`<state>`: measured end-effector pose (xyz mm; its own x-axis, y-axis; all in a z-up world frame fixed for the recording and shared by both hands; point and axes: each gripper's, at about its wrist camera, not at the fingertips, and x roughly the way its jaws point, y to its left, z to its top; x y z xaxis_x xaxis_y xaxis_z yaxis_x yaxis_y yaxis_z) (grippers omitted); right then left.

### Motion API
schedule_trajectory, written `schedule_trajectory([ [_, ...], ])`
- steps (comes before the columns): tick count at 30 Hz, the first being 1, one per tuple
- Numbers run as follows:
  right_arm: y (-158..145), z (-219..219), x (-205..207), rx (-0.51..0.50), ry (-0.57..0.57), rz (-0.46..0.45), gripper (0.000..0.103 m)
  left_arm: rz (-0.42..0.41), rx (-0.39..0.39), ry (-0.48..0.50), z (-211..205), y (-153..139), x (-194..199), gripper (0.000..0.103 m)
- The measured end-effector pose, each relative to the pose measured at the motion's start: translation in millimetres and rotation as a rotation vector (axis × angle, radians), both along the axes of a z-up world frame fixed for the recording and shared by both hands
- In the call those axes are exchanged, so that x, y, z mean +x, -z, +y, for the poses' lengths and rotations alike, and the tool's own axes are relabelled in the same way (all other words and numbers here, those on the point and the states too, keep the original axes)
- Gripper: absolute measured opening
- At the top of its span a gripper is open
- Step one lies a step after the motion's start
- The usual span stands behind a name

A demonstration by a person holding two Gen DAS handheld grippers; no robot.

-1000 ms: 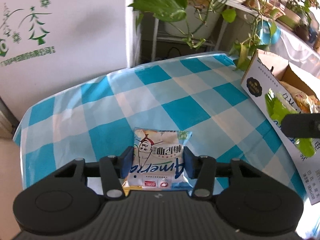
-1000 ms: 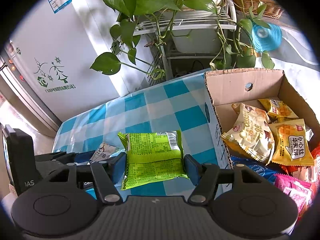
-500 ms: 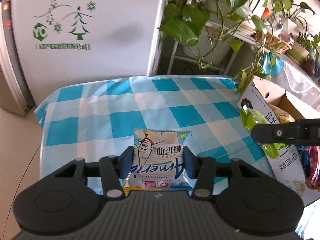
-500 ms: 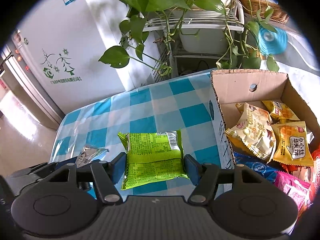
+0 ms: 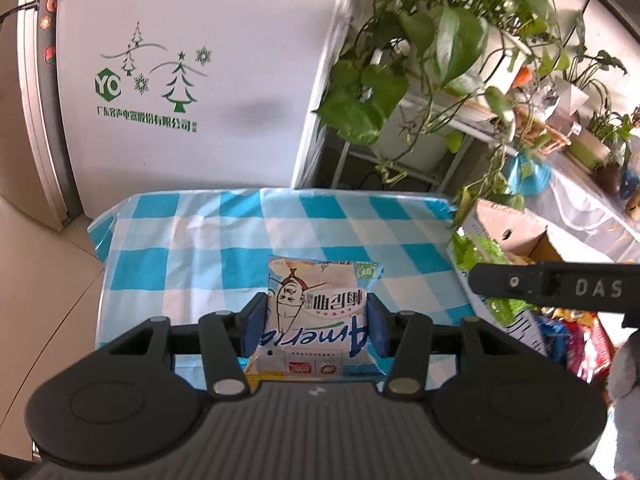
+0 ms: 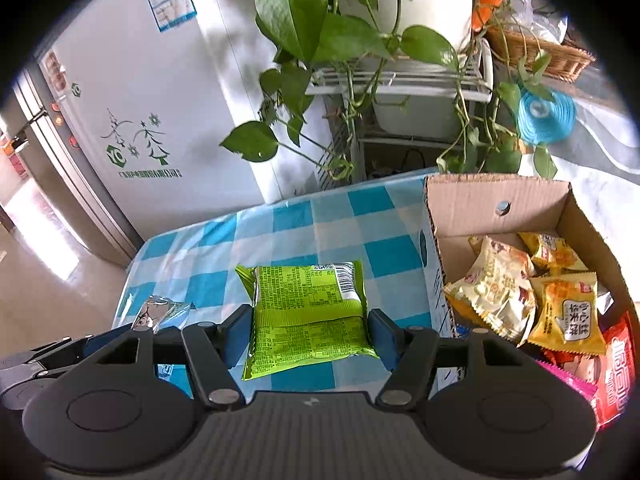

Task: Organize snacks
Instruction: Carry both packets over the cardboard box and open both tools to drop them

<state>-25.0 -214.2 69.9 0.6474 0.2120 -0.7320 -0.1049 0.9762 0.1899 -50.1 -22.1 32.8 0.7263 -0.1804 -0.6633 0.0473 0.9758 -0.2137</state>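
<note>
In the left wrist view our left tongs (image 5: 316,322) sit at lower centre, their blue pads pressed against both sides of a white snack packet (image 5: 318,316) printed with a cartoon figure and blue lettering. The packet is clamped and stands up between the pads, above the worktop (image 5: 192,256). From the right edge of that frame the black finger of our right tongs (image 5: 552,286) reaches in, with a crumple of green wrapper showing behind it.

In the right wrist view the right tongs (image 6: 310,332) are closed on a lime green snack packet (image 6: 308,312), barcode toward the upper right; the pads touch its two side edges. At the lower left of this frame the white packet shows as a small silvery corner, held in the left tongs.

The worktop wears a blue and white checked cloth, bare in the middle. At the right of the frame stands an open cardboard box (image 6: 492,200) against the cloth's edge, holding yellow, cream, red and pink snack packets (image 6: 560,308).

Beyond the worktop, upper left, is a white refrigerator (image 5: 192,80) with green tree and snowflake decals. To its right, trailing pothos plants (image 6: 320,36) hang over a white wire rack, and a wicker basket (image 6: 540,52) sits at the upper right. The floor at far left is pale tile.
</note>
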Motion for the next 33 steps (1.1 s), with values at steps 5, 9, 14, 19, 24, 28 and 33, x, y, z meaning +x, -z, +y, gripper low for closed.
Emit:
schedule_trajectory([
  [5,-9,-8,-7,0.008,-0.001,-0.024,0.069,-0.023,0.003,0.022,-15,-13,-6,0.05],
  [9,-14,-20,-10,0.024,0.021,-0.034,0.069,-0.04,0.001,0.042,-30,-23,-9,0.05],
  [14,-20,-33,-14,0.032,0.031,-0.048,0.069,-0.057,0.001,0.082,-52,-31,-11,0.05],
  [19,-31,-47,-22,0.015,0.028,-0.084,0.069,-0.069,-0.006,0.128,-77,-39,-12,0.05],
  [24,-47,-77,-31,0.013,0.039,-0.126,0.07,-0.078,-0.018,0.18,-105,-45,-11,0.05],
  [28,-52,-105,-35,0.009,0.093,-0.137,0.07,-0.08,-0.029,0.227,-132,-47,-9,0.05],
  [33,-54,-140,-37,0.058,0.173,-0.133,0.07,-0.066,-0.035,0.278,-163,-44,-3,0.05],
])
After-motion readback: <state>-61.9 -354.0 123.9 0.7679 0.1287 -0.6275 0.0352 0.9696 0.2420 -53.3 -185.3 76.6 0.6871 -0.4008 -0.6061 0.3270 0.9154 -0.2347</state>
